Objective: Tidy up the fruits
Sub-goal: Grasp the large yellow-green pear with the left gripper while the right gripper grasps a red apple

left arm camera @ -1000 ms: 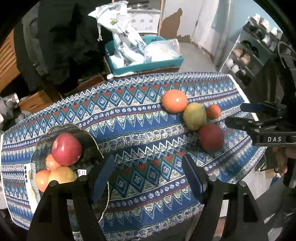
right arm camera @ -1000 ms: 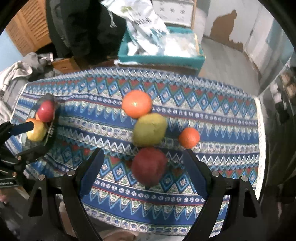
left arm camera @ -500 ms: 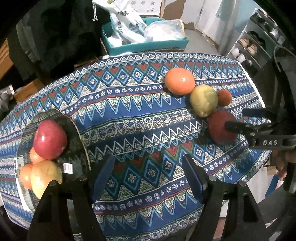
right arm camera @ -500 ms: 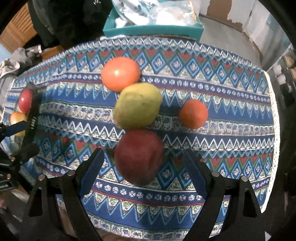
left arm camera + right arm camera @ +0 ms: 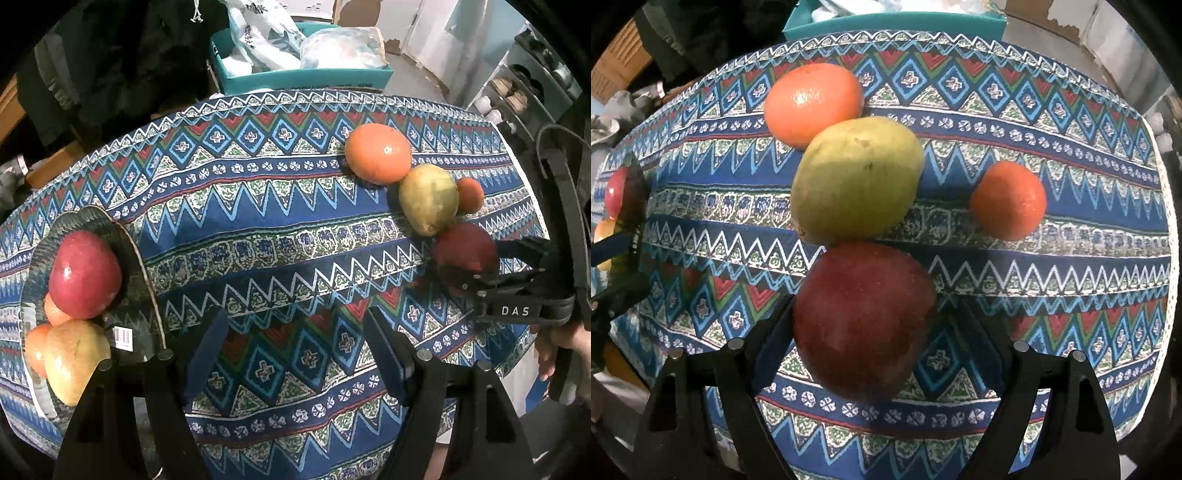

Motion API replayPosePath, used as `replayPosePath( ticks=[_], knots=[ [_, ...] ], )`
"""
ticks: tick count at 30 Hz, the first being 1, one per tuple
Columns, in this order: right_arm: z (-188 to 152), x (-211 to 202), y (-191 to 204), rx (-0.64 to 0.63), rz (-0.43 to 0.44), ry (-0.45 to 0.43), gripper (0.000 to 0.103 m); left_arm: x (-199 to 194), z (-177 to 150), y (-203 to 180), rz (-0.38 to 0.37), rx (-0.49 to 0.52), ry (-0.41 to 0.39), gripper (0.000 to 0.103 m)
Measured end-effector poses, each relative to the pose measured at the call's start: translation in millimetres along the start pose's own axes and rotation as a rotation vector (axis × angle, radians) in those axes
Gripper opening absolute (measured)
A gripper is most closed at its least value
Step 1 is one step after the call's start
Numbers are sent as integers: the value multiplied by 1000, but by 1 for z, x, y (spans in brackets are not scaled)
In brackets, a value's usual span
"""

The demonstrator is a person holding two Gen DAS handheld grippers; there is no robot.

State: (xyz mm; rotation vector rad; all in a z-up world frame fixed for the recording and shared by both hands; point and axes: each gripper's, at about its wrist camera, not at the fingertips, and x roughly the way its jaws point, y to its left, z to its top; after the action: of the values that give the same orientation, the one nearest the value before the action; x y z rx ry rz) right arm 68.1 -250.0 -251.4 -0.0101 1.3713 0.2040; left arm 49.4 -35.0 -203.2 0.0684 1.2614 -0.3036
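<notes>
**Fruit in a cluster at right, plate at left**

On the cloth (image 5: 258, 229): orange (image 5: 812, 103) farthest back, touching pear (image 5: 855, 181); apple (image 5: 862, 321) in front of pear, between the closing right gripper (image 5: 875, 332) jaws; mandarin (image 5: 1008, 199) right of pear. Far left, plate (image 5: 144, 295) holding four fruits. Behind the table, bin (image 5: 306, 77) with bags.

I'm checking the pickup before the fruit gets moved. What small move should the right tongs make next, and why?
Probably finish closing on the red apple. The right tongs are already straddling it and their jaws are closing, but a gap still shows on the right side. The apple still rests on the cloth, touching the green mango, so a firm grip should come before lifting it toward the plate.
</notes>
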Motion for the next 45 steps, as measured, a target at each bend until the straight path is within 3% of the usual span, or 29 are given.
replayPosePath(
  ticks=[2, 7, 12, 28, 45],
  knots=[
    [-1, 4, 4, 2, 37, 3, 73, 3, 2, -2, -6, -8, 5, 77],
    [-5, 2, 1, -9, 15, -5, 72, 5, 12, -10, -37, -30, 6, 77],
    [-10, -12, -26, 16, -1, -32, 72, 3, 25, -24, -58, -20, -14, 78],
    [5, -84, -99, 104, -85, -203, 72, 16, 74, -86, -116, 26, -51, 83],
    [8, -75, -122, 155, -57, -217, 72, 70, 96, -124, -150, 9, 26, 86]
  ],
)
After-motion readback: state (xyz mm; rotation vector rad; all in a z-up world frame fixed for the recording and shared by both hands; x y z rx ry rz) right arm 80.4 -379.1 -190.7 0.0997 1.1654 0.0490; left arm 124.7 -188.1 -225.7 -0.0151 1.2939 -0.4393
